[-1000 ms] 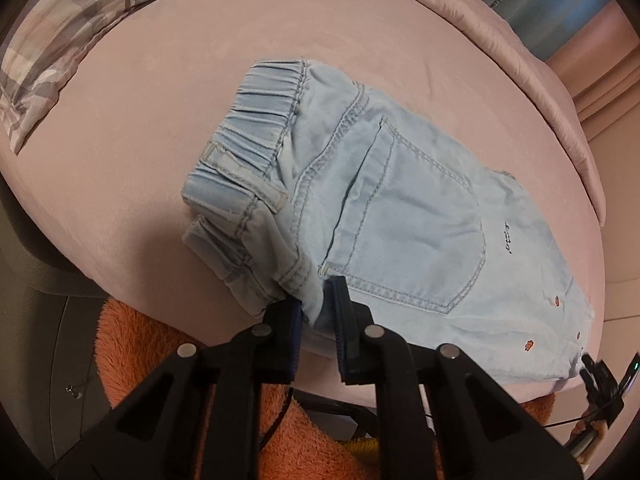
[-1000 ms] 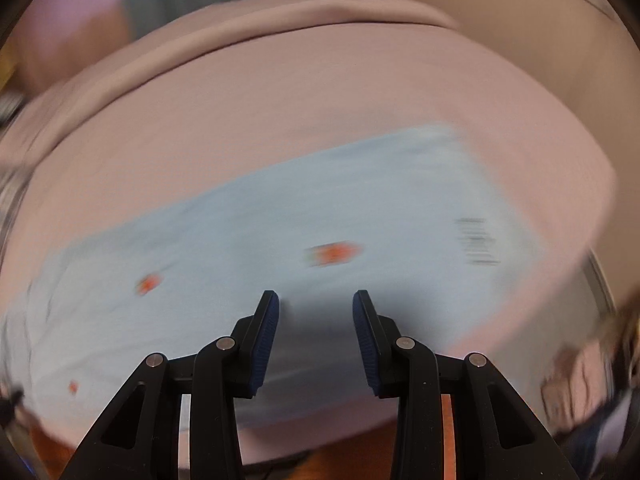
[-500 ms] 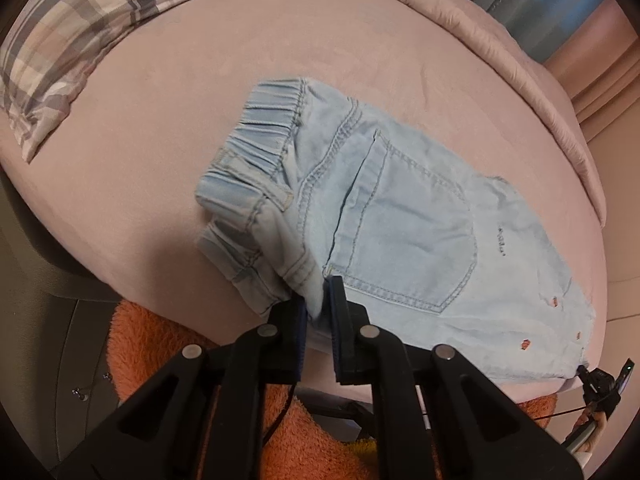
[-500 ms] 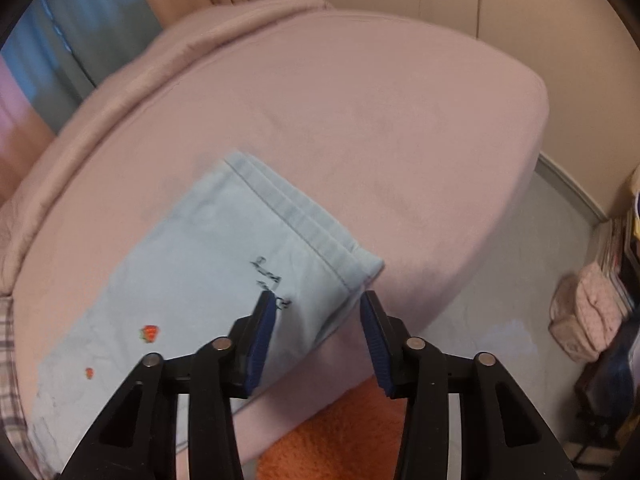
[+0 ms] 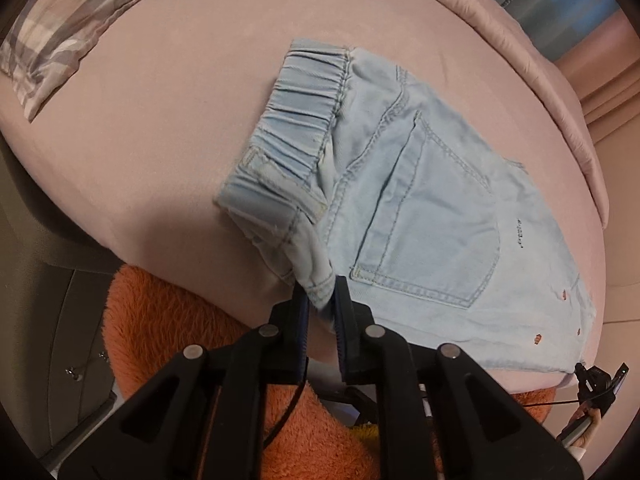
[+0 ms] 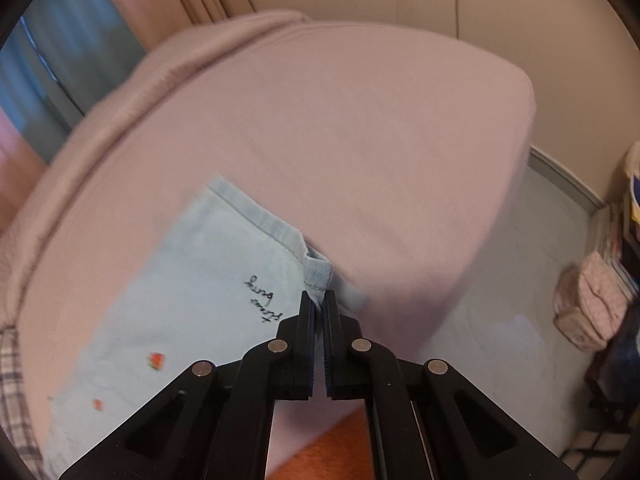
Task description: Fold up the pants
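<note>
The pants [image 5: 420,208] are pale blue denim, lying folded lengthwise across the pink bed [image 5: 160,128], filling the centre and right of the left wrist view. The gathered elastic waistband sits toward the upper centre, with a stitched back pocket below it and small red motifs near the lower right. The left tool [image 5: 320,300] is clenched on the waistband corner at the bed's near edge, lifting a fold. In the right wrist view the hem end lies at lower left, showing dark script lettering; the right tool [image 6: 319,304] is clamped on the hem corner [image 6: 318,276].
</note>
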